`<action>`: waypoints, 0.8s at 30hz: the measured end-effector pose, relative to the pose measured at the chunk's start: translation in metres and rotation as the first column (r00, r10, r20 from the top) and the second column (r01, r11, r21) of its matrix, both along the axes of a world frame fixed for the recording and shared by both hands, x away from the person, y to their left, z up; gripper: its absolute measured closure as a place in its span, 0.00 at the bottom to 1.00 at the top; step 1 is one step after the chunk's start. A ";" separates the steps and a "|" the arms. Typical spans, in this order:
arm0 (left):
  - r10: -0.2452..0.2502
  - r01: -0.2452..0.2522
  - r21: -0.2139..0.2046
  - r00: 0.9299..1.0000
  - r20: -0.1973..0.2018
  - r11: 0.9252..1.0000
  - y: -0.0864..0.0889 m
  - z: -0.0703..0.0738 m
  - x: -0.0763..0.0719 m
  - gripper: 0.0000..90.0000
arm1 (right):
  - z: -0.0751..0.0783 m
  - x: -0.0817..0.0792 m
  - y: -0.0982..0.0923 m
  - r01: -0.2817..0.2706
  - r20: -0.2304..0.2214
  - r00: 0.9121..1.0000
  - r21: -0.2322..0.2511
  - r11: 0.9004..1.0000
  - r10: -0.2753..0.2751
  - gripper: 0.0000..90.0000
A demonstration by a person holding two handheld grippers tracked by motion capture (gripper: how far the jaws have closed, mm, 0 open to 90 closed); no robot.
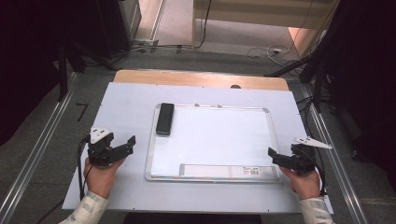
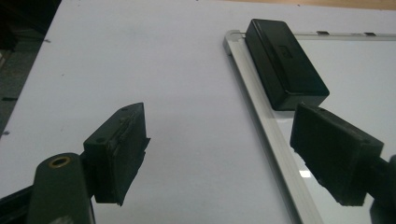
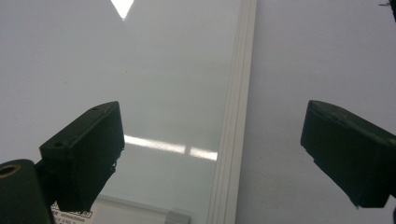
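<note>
1. A black, oblong plastic eraser block (image 1: pixel 165 118) lies flat on the upper-left corner of the whiteboard, at about 10 o'clock from the board's centre, with its long axis running from 12 to 6 o'clock.
2. A rectangular white whiteboard with a silver metal frame (image 1: pixel 267 122) lies flat on the bench, long sides crosswise; a pale tray strip runs along its 6 o'clock edge.

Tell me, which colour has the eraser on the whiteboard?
Black; the eraser shows best in the left gripper view, at the whiteboard corner.
</note>
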State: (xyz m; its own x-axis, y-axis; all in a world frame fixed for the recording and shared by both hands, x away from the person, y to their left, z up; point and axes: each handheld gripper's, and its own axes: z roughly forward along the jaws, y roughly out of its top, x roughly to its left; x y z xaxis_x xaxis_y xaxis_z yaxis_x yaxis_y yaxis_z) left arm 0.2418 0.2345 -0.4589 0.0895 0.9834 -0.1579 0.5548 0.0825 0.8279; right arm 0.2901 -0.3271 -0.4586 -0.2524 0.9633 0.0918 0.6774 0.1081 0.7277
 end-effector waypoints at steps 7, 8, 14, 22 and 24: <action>0.018 -0.018 0.019 1.000 -0.004 1.000 0.010 -0.003 -0.006 0.22 | -0.001 -0.005 -0.017 0.034 -0.002 0.999 0.012 0.999 -0.034 0.05; 0.022 -0.022 0.016 1.000 -0.005 1.000 0.012 -0.004 -0.007 0.22 | -0.001 -0.006 -0.019 0.037 -0.004 0.999 0.016 0.999 -0.037 0.05; 0.050 -0.049 0.020 0.999 -0.014 0.999 0.023 -0.008 -0.013 0.22 | 0.000 -0.012 -0.030 0.067 0.003 0.998 0.037 0.997 -0.067 0.05; 0.065 -0.065 0.009 0.997 -0.049 0.998 0.030 -0.018 -0.015 0.22 | -0.001 -0.011 -0.032 0.081 0.000 0.997 0.035 0.996 -0.082 0.05; 0.067 -0.066 0.026 0.996 -0.052 0.998 0.028 -0.020 -0.014 0.22 | -0.001 -0.011 -0.033 0.084 0.002 0.996 0.033 0.996 -0.084 0.05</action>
State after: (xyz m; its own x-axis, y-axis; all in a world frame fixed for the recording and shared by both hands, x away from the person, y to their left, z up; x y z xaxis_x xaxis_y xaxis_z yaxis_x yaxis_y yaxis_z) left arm 0.2279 0.2626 -0.4790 0.0161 0.9904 -0.1371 0.5918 0.1011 0.7997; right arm 0.2792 -0.3600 -0.4595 -0.1713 0.9776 0.1225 0.6805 0.0275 0.7322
